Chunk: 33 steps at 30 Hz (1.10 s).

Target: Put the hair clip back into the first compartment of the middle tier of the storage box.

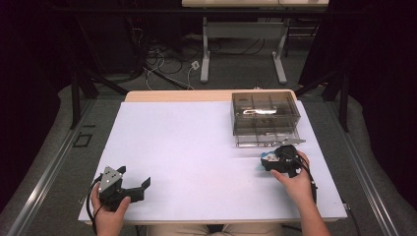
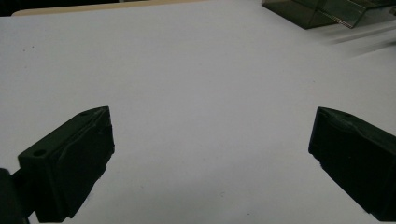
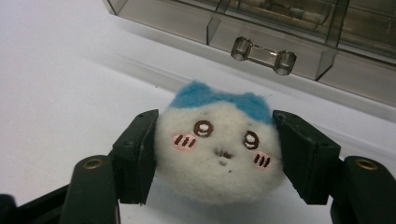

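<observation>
Right hand-held gripper [image 3: 218,154]: clenched on plush toy [image 3: 219,147], near tabletop's [image 1: 196,147] right edge, before drawer box [image 1: 265,118].
Left hand-held gripper [image 2: 210,154]: released, near-left corner.

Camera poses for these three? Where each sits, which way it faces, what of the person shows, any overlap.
High view: above the person's side, facing forward and down on the white table; both forearms, left gripper and right gripper show.
Left gripper view: rides the left gripper, looks along its open jaws over bare table.
Right gripper view: rides the right gripper, faces the plush toy clamped between its jaws.
Shared: the clear drawer box shows in all three.
</observation>
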{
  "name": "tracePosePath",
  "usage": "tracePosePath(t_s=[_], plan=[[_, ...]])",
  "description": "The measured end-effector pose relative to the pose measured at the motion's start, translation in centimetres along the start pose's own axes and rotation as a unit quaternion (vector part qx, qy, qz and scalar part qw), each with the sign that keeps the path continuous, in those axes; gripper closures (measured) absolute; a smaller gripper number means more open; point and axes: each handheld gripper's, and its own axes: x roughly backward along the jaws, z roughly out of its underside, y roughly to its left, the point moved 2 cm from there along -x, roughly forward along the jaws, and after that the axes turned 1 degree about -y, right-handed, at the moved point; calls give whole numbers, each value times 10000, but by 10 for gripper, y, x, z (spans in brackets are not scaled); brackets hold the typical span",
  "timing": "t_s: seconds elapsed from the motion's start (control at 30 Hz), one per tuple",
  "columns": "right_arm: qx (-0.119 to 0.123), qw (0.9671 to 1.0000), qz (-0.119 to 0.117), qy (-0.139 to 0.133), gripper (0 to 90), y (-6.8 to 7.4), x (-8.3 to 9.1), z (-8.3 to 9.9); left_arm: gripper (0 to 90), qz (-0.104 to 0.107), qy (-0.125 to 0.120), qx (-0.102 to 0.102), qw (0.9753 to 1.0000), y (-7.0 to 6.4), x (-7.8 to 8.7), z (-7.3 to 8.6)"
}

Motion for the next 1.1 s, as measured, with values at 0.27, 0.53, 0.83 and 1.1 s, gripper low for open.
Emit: tracePosePath(t_s=[0.27, 0.53, 0.83, 1.1], plan=[[-6, 9999, -13, -125, 342, 2, 5, -2, 3, -3, 12, -15, 10000, 0, -1, 1], [52, 9995, -80, -293, 342, 9, 11, -7, 3, 5, 22, 3, 10000, 1, -1, 1], [110, 9991, -203, -354, 342, 17, 15, -14, 3, 24, 28, -18, 10000, 0, -2, 1], [392, 9985, -264, -273, 342, 26, 17, -26, 3, 20, 42, -11, 10000, -1, -2, 2]])
